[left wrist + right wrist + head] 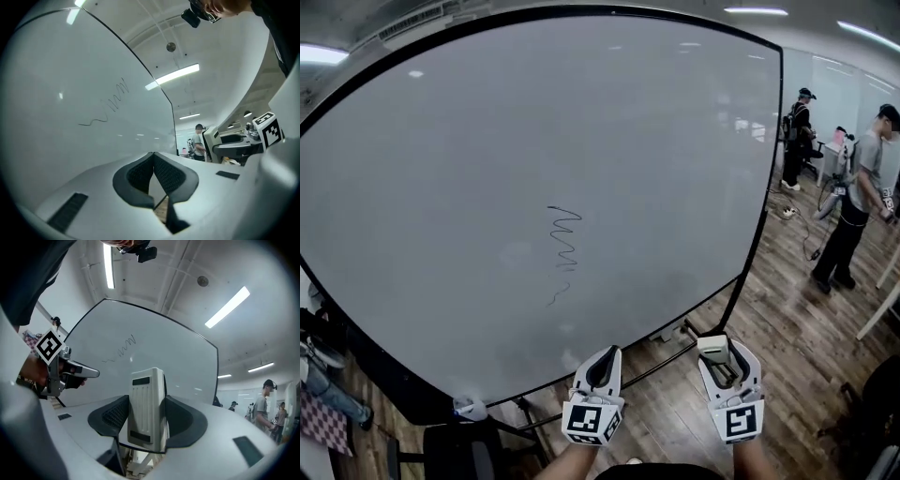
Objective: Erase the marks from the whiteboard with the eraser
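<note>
Head view, how far along are you?
Nothing wiped yet. The squiggle marks (565, 242) sit whole mid whiteboard (441, 141), and you hold both grippers low, well apart from them.
Where's your eraser?
Your right gripper (147, 397) is clamped on the eraser (147, 420), which stands upright. Your left gripper (153, 155) is closed on nothing. All the erasing is left.

Wood-plank floor (787, 328), black whiteboard stand (733, 307) resting on it, power strip (787, 213) and cable (812, 246) lying farther right
</note>
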`<control>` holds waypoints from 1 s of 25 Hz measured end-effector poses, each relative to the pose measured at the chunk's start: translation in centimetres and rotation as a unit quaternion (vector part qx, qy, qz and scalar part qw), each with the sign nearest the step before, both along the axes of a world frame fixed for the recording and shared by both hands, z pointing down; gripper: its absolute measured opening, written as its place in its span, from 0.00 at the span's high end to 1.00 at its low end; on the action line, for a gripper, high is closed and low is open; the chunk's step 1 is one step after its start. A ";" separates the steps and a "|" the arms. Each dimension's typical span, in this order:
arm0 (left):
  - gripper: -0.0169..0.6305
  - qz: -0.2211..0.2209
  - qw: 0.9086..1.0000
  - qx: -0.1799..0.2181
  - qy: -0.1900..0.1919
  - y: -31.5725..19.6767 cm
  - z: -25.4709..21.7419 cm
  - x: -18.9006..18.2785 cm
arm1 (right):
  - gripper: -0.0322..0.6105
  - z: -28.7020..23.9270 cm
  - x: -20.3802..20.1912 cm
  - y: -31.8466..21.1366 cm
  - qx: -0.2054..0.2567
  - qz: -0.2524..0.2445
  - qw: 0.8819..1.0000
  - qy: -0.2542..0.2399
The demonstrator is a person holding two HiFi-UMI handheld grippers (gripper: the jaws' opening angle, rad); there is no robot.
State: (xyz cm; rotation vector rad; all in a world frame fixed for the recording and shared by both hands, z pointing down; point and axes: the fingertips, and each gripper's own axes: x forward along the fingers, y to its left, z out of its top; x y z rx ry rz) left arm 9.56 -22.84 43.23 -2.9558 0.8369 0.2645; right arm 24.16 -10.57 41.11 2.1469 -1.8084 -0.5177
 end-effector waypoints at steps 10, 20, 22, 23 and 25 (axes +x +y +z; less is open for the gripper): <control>0.94 -0.078 0.996 0.008 -0.033 -2.5 0.2 -3.0 | 0.54 -1.7 -2.3 -8.3 0.008 -0.128 0.992 0.009; 0.94 -0.180 0.982 0.032 -0.038 -2.3 -1.0 -5.4 | 0.55 -5.8 -5.0 -13.1 0.052 -0.240 0.968 0.044; 0.94 -0.195 0.979 0.041 -0.044 -2.5 -1.6 -5.6 | 0.55 -6.2 -5.2 -13.9 0.042 -0.250 0.965 0.063; 0.94 -0.201 0.977 0.045 -0.047 -2.6 -2.1 -5.7 | 0.55 -6.4 -5.4 -14.3 0.038 -0.255 0.964 0.071; 0.94 -0.215 0.974 0.050 -0.042 -2.8 -3.4 -6.1 | 0.55 -6.9 -5.9 -15.1 0.031 -0.260 0.961 0.093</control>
